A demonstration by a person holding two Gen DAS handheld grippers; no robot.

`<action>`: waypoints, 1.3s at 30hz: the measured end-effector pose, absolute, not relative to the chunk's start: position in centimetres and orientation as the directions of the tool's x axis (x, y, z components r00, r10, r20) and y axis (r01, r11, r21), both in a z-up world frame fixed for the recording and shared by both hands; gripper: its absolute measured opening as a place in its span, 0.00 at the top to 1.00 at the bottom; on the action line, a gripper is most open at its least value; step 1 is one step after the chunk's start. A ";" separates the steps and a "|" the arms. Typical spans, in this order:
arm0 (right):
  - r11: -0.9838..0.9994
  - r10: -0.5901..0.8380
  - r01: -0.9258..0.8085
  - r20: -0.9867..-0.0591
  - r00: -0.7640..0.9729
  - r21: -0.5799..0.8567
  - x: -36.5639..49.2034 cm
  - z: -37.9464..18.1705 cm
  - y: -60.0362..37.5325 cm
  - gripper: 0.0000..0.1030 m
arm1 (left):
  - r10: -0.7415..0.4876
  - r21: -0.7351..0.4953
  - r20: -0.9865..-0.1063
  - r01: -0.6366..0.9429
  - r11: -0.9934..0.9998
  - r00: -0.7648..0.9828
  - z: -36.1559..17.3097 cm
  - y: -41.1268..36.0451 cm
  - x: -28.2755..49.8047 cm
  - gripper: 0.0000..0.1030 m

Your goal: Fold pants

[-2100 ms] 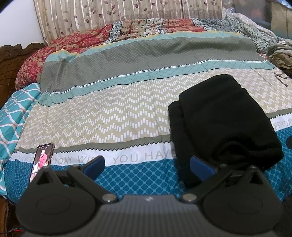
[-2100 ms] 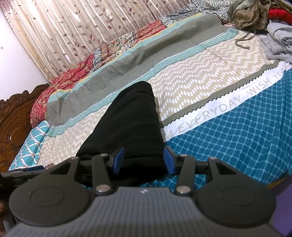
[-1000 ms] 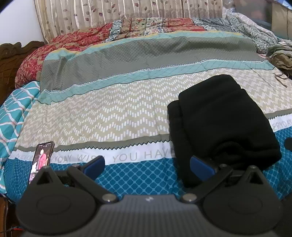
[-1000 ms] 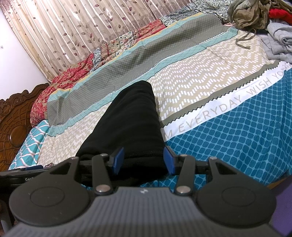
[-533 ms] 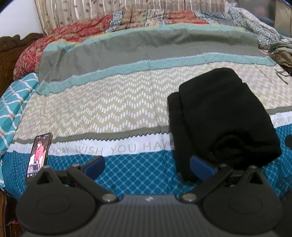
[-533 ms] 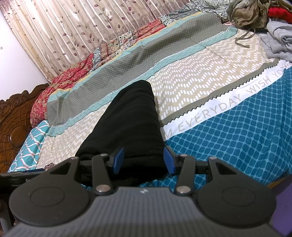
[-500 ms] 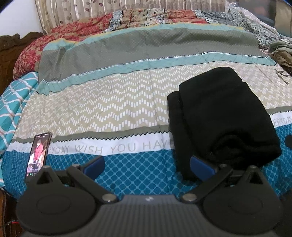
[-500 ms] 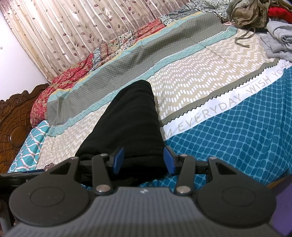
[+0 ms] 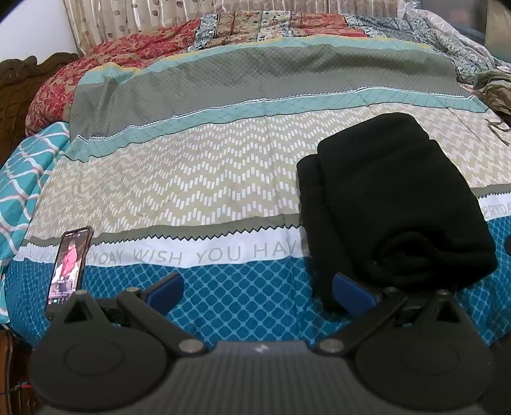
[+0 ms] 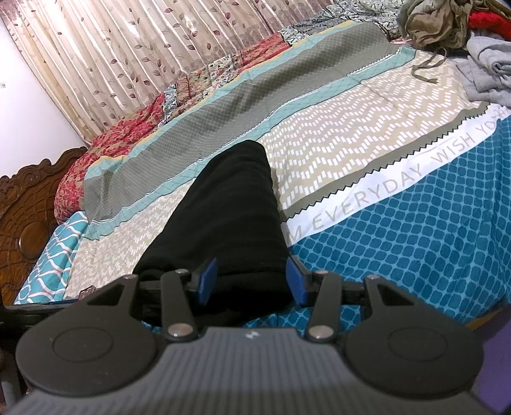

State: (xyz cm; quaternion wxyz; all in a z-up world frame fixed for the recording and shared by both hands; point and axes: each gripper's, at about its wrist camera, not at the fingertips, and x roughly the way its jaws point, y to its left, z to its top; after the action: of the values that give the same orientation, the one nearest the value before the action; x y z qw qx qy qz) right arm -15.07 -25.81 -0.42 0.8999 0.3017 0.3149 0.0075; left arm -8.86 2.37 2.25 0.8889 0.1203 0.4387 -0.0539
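Black pants [image 9: 396, 204] lie on the bedspread [image 9: 198, 172] as a compact folded bundle, thick rolled end toward the near edge of the bed, straddling the white text band & the blue diamond strip. Vs the earlier frames almost nothing has changed w/ the garment: same shape, same spot, no new crease or flap. Only shift is the left cam view tipping a bit, so the phone [image 9: 68, 261] at the near left edge sits slightly differently in frame; that reads as hand drift, not work on the cloth. Left gripper [image 9: 258, 292] is spread wide, nothing between the blue pads, hovering over the blue strip just left of the bundle; its right pad is just beside the bundle's near corner, can't tell if touching. Right gripper [image 10: 250, 281] sits at the near end of the pants, pads [image 10: 207, 279] apart on either side of the black fabric, w/ visible cloth between them but no pinch – looks parted, not clamped, same as it was a sec ago. Judgement: folding looks essentially done, both hands idling around a finished stack. What's left, if anything, is a tidy-up pat or backing off. Risk is small: dragging the right gripper out carelessly could snag the top layer & undo the roll. Loose clothes pile [image 10: 447, 28] at far right stays well apart.
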 end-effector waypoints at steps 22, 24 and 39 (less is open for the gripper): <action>0.836 0.219 0.119 -0.525 0.822 0.536 -15.1 0.3 -24.6 0.45 | 0.022 0.177 -0.817 0.213 0.961 0.576 1.4 1.8 -9.0 0.00; 0.836 0.219 0.120 -0.525 0.823 0.536 -15.1 0.3 -24.6 0.44 | 0.020 0.178 -0.817 0.220 0.959 0.576 1.4 1.6 -9.1 0.00; 0.833 0.218 0.126 -0.529 0.820 0.538 -15.0 0.2 -24.5 0.44 | 0.015 0.185 -0.818 0.239 0.953 0.575 1.3 1.2 -9.1 0.00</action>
State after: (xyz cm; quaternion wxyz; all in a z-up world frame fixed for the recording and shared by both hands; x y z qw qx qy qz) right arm -15.02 -24.48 0.21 0.9096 0.2877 0.2988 0.0253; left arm -9.14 1.20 1.27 0.8764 0.1389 0.4568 -0.0638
